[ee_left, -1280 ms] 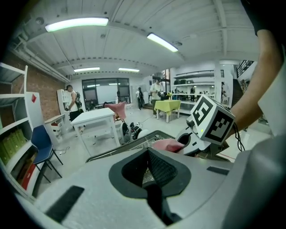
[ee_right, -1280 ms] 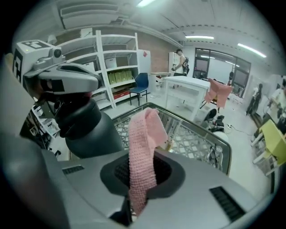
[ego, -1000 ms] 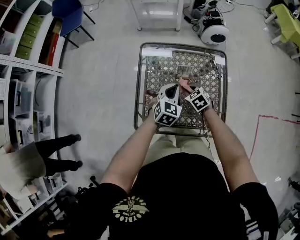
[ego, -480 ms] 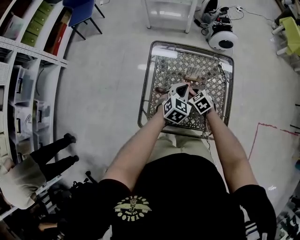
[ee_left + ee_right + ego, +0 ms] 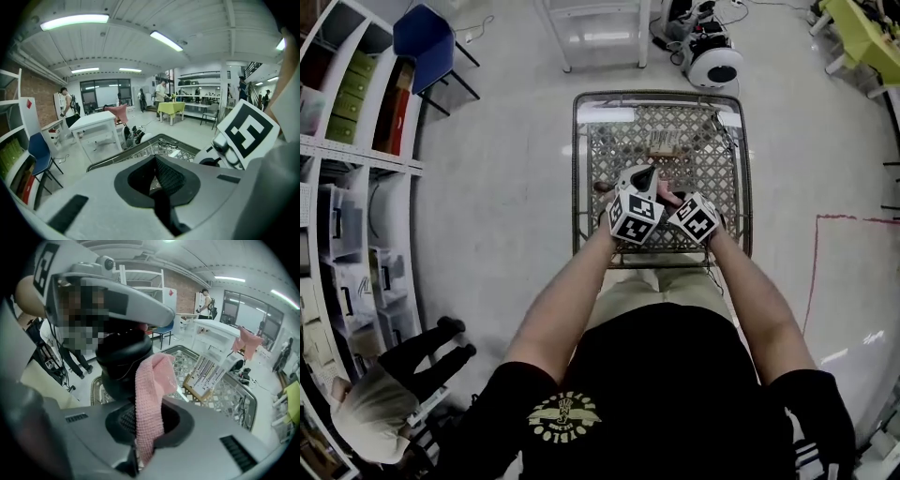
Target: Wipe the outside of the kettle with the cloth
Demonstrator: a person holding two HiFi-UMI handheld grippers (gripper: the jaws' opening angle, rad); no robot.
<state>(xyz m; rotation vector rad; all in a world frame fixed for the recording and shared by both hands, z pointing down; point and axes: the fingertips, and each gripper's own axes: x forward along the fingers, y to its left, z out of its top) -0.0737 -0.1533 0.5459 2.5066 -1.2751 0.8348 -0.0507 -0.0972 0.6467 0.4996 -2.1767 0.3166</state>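
My right gripper (image 5: 145,423) is shut on a pink knitted cloth (image 5: 151,390), which stands up out of its jaws. Just beyond the cloth is the black kettle (image 5: 123,363), with the cloth's top edge against or very close to it. In the head view the cloth (image 5: 668,198) shows between the two marker cubes over the mesh table (image 5: 581,169). My left gripper (image 5: 157,182) has its pads together, and nothing shows between them in its own view. In the right gripper view its grey body reaches over the kettle's top. Whether it touches the kettle is hidden.
A printed sheet (image 5: 666,142) lies on the far part of the mesh table. Beyond it stand a white table (image 5: 595,28) and a round white machine (image 5: 713,64). Shelving (image 5: 342,150) and a blue chair (image 5: 427,37) line the left. A person (image 5: 394,394) stands at lower left.
My right gripper with the cloth has drawn a little nearer to me, so its cube is now level with the left cube. The left gripper has stayed put. The bystander has walked along the shelving.
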